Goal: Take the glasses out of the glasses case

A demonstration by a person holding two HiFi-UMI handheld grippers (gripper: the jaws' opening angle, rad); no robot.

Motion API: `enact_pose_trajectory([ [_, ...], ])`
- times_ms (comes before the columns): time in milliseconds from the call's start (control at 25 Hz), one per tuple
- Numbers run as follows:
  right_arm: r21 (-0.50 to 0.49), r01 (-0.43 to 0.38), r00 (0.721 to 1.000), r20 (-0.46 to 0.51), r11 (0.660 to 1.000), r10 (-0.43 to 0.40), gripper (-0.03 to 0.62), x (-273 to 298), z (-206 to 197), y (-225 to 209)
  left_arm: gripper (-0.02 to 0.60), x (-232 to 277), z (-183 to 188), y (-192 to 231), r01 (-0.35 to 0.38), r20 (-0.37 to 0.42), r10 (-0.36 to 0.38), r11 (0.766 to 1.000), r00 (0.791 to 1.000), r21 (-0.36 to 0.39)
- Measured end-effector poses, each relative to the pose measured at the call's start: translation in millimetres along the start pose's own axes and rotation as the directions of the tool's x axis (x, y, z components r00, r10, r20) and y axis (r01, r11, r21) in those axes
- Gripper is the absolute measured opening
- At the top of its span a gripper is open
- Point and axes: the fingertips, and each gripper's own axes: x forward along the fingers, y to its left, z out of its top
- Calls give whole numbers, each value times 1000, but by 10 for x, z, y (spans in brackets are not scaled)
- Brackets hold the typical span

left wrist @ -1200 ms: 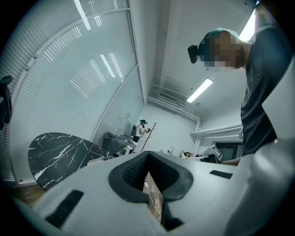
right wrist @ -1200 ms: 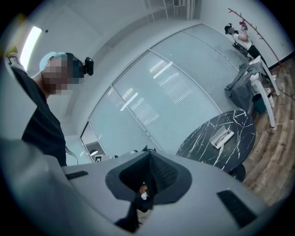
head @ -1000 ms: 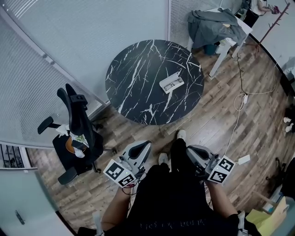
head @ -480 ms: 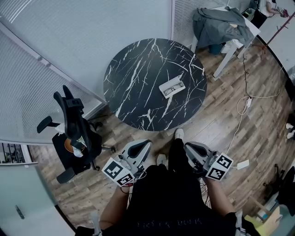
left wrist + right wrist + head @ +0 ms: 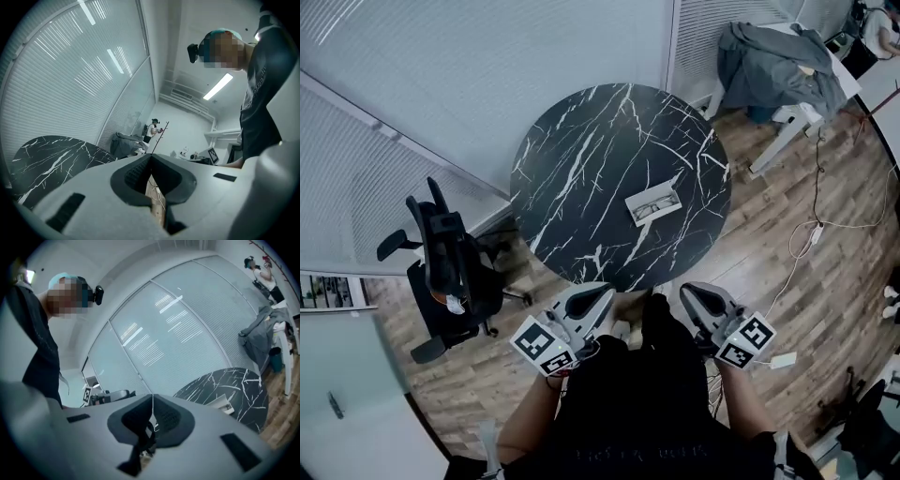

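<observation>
Black marble-patterned table (image 5: 581,159) carries the case (image 5: 653,204), which lies toward 4 o'clock from the top's centre, near the rim. It looks open, with dark shapes inside that are probably the glasses (image 5: 648,211), though they are too small to be sure of. Left gripper (image 5: 600,293) and right gripper (image 5: 685,290) are held close to the person's body at the table's 6 o'clock edge, well apart from the case, which sits at roughly 12 o'clock from them. Each gripper's own view shows its jaws pressed together with nothing between them. The task looks barely begun: this is the approach step. Next, I judge, one gripper must spread its jaws and reach forward to the case, perhaps with the other steadying it, then pinch the frame lightly.
</observation>
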Motion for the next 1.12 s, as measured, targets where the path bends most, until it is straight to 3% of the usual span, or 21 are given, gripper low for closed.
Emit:
enact_pose_trajectory([
  [280, -57, -98, 991, -101, 994, 91, 31, 315, 236, -540, 18, 482, 83, 141, -60, -8, 60, 998, 998, -11],
  [640, -188, -138, 966, -243, 972, 90, 31, 613, 298, -1021, 18, 706, 183, 393, -150, 30, 151, 988, 988, -34],
  [880, -355, -165, 933, -359, 920, 29, 31, 873, 128, -1294, 18, 736, 147, 597, -185, 18, 186, 982, 982, -42],
  [1120, -454, -237, 875, -484, 859, -15, 31, 1147, -37, -1516, 18, 755, 56, 792, -202, 10, 204, 976, 979, -79],
])
